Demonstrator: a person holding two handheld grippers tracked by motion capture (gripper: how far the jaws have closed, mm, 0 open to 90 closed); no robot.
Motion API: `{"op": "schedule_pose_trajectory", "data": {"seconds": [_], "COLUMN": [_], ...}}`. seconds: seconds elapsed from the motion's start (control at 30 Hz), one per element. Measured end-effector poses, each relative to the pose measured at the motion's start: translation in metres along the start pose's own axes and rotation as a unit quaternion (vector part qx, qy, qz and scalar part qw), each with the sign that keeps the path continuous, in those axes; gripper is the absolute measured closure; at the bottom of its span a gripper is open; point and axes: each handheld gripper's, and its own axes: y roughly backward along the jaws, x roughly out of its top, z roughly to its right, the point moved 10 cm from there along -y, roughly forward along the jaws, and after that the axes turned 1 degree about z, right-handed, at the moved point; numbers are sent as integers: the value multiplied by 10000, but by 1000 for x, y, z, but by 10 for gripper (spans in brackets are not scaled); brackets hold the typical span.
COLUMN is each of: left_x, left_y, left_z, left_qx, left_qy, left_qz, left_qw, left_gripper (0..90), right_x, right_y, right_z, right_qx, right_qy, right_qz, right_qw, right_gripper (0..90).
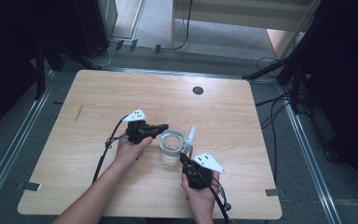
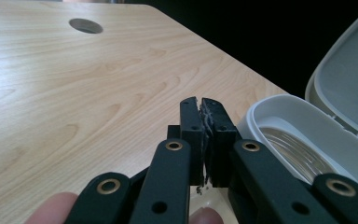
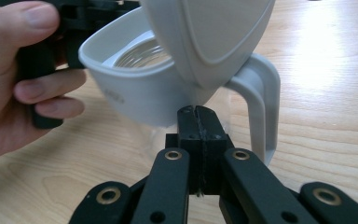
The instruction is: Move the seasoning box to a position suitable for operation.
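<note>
A clear jug [image 1: 170,148] with a white rim stands near the middle of the wooden table [image 1: 98,98]. Its white lid [image 1: 191,135] is flipped up on the right side. My left gripper [image 1: 164,127] is shut with nothing in it, its tips just left of the rim. In the left gripper view the shut jaws [image 2: 200,101] sit beside the white rim [image 2: 279,106], under the raised lid [image 2: 349,79]. My right gripper [image 1: 183,157] is shut and empty. Its tips [image 3: 197,110] lie just under the lid [image 3: 209,32], beside the handle [image 3: 263,107].
A round cable hole [image 1: 197,90] sits in the table's far middle. Metal rails, cables and dark stands surround the table on the floor. The left hand [image 3: 18,70] holds its gripper close behind the jug's rim [image 3: 140,93].
</note>
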Motion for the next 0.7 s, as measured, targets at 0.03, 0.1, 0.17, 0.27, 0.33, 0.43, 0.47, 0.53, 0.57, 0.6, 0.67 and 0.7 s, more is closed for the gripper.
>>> {"op": "schedule_pose_trajectory", "data": {"seconds": [0.03,0.1,0.17,0.27,0.33,0.43,0.47,0.53,0.57,0.6,0.67,0.7], "left_x": [-1,-2,-4,-9,-14,-18,-22,-24,-25,-27,-30,-31], "left_y": [0,0,0,0,3,7,12,15,18,21,32,35], "left_z": [2,7,11,18,27,29,31,32,32,34,35,36], "left_qx": [-12,-61,-43,-49,-101,-37,38,49,64,54,112,137], "left_qy": [-32,-102,-168,-242,-283,-290,-304,-313,-334,-306,-309,-320], "left_qz": [-34,-59,-109,-139,-137,-96,-70,-70,-60,-45,-32,-44], "left_qw": [10000,9999,9998,9996,9995,9995,9995,9995,9994,9995,9995,9994], "left_gripper": [897,897,891,885,878,867,868,868,864,864,859,861], "right_x": [1,2,3,3,5,7,8,9,12,12,18,19], "right_y": [0,0,1,2,0,-1,-4,-5,-9,-9,-16,-19], "right_z": [2,5,8,10,12,15,16,16,16,16,14,12], "right_qx": [-51,-109,-170,-234,-233,-261,-214,-209,-134,-134,21,63], "right_qy": [-14,-76,-123,-166,-179,-203,-188,-174,-137,-137,-80,-78], "right_qz": [11,34,37,24,16,-3,-18,-38,-43,-43,-33,-38], "right_qw": [10000,9999,9998,9996,9996,9995,9996,9996,9998,9998,10000,9999], "right_gripper": [900,900,900,900,900,900,900,900,900,900,900,900]}}
